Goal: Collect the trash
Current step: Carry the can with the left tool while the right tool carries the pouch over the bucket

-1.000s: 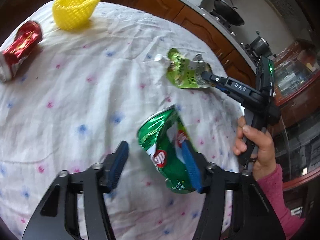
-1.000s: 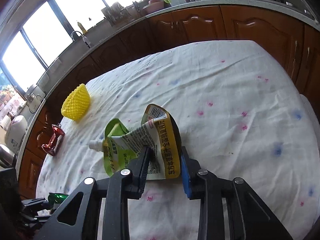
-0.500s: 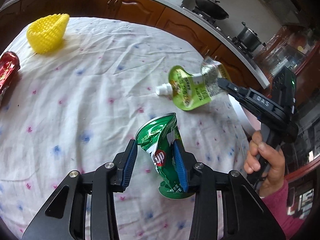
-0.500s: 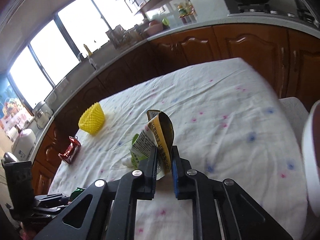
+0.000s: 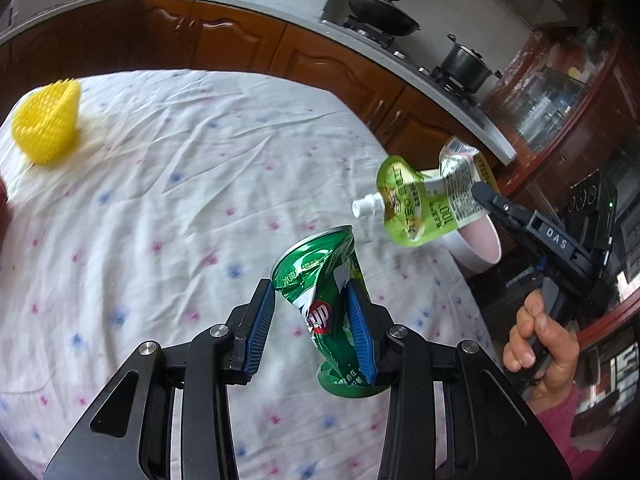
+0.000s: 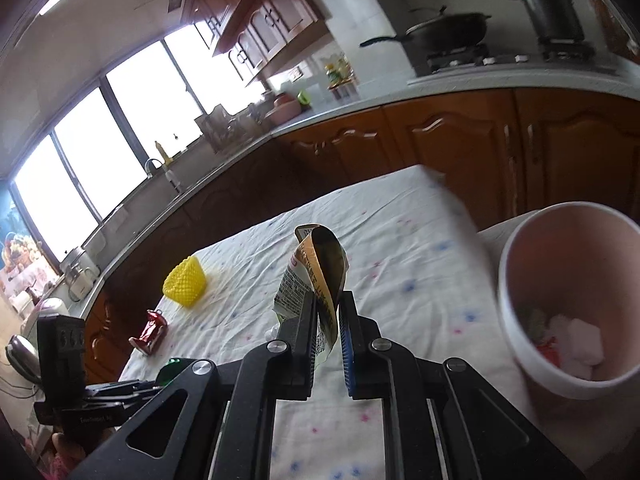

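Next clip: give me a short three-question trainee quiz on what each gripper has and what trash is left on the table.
1. True or false: the left gripper is shut on the crushed green can.
2. What does the right gripper hold? A) the yellow foam net B) the green drink pouch C) the red can
3. Fill in: the pink bin beside the table already holds ____.

Key
1. True; its pads press on both sides of the can.
2. B, the green drink pouch; the yellow foam net and red can lie on the cloth.
3. Some trash.
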`<move>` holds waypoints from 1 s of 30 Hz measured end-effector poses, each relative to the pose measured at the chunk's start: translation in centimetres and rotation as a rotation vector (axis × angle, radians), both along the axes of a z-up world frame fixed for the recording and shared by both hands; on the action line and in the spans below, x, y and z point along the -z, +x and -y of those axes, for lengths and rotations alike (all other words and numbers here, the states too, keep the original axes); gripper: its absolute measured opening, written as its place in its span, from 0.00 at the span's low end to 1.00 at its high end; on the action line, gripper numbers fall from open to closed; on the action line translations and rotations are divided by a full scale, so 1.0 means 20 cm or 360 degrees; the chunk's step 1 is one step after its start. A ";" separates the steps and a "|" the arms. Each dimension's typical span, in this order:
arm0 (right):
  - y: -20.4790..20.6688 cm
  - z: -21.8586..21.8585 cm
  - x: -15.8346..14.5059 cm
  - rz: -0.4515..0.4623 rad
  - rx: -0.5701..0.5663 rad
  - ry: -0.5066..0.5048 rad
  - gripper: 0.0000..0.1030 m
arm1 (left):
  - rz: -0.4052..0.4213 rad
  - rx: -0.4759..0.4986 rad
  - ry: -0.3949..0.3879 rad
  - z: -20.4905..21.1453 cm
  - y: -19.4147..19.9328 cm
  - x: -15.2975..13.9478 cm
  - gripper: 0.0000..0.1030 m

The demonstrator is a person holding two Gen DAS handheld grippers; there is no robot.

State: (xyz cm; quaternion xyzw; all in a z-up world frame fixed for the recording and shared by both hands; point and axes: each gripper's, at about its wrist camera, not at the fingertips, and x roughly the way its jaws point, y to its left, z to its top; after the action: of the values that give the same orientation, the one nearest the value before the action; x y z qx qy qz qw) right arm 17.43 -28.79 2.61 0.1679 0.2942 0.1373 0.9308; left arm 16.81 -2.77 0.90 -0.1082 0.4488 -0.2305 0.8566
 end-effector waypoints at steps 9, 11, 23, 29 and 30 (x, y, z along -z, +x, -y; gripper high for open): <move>-0.17 0.15 -0.05 0.0046 0.0138 -0.0090 0.10 | 0.0113 0.0107 0.0055 0.21 0.02 -0.11 0.34; -0.20 0.18 -0.06 0.0062 0.0162 -0.0099 0.11 | 0.0134 0.0134 0.0065 0.26 0.03 -0.13 0.34; -0.34 0.38 -0.12 0.0118 0.0331 -0.0152 0.10 | 0.0211 0.0276 0.0090 0.54 0.07 -0.22 0.34; -0.38 0.47 -0.13 0.0134 0.0419 -0.0156 0.11 | 0.0243 0.0341 0.0103 0.68 0.09 -0.26 0.34; -0.39 0.48 -0.13 0.0135 0.0432 -0.0153 0.11 | 0.0249 0.0349 0.0108 0.71 0.09 -0.27 0.34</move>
State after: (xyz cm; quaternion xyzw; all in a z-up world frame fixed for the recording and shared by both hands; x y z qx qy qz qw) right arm 9.70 -38.46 5.25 0.1553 0.2355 0.0030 0.9594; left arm 18.66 -16.99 6.21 -0.0110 0.3973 -0.3151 0.8618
